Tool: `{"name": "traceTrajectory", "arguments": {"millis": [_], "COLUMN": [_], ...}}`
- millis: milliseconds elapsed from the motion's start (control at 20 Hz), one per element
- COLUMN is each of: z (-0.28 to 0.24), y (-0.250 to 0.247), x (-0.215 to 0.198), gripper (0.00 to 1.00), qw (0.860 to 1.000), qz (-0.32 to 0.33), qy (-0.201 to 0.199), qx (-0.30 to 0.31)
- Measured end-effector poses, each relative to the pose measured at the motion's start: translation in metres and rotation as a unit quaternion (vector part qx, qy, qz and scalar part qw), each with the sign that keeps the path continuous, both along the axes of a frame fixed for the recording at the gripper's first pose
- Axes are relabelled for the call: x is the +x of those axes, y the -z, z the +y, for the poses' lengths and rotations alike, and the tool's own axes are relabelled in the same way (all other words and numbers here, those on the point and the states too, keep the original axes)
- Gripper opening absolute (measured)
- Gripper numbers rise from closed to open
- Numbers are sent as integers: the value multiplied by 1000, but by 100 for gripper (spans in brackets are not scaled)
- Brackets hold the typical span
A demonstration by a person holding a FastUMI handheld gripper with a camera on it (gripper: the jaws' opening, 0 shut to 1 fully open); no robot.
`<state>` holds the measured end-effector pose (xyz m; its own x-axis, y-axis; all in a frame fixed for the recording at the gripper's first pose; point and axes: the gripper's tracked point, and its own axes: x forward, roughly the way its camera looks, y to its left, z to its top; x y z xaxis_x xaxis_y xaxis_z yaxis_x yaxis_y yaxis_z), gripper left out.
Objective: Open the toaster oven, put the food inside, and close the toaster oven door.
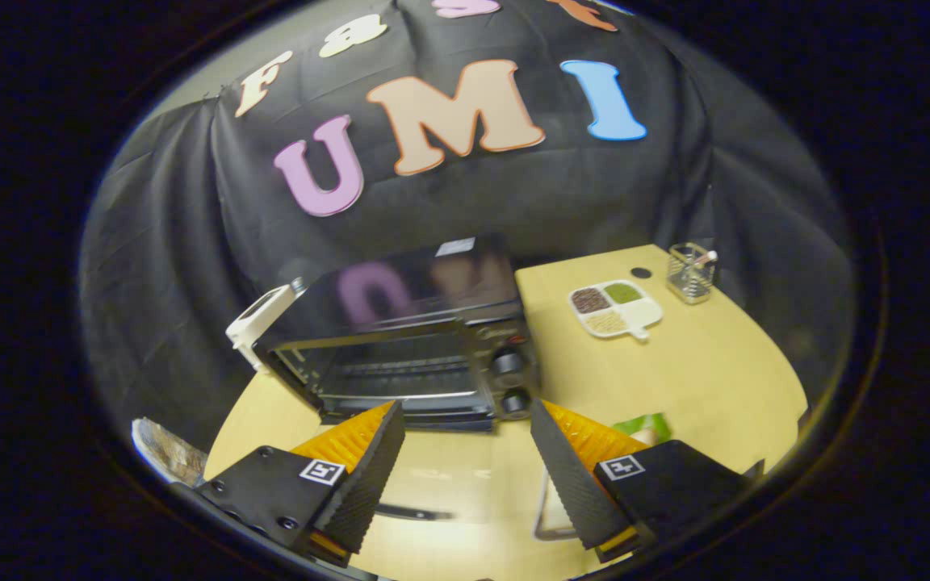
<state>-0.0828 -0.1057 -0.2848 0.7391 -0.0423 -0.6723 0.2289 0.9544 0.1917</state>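
Oven: the black, boxy metal toaster oven [408, 339] sits on the pale wooden table [715, 379], front turned toward the gripper; its door appears to hang open at the bottom, showing the wire rack, so loading looks possible.
Controls: 2 round black knobs [511, 379] stacked beside the cavity.
Food: something green [644, 425] shows just beyond the right finger, on what may be a tray; I cannot tell what it is.
Bystanders: a white 4-part dish of grains [615, 310] and a clear glass holder [691, 273] stand well apart, beyond the oven.
Gripper: the hand-held gripper [465, 468] has its fingers spread wide, gripping nothing, hovering just short of the oven's front edge.
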Motion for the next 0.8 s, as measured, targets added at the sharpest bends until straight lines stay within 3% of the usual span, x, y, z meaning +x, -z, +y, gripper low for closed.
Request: {"name": "traceTrajectory", "arguments": {"millis": [350,800], "z": [-83,-91], "y": [15,79], "x": [-38,-85], "gripper": [98,98], "qw": [997,988], "qz": [26,107], "qy": [77,104], "qx": [-15,27]}}
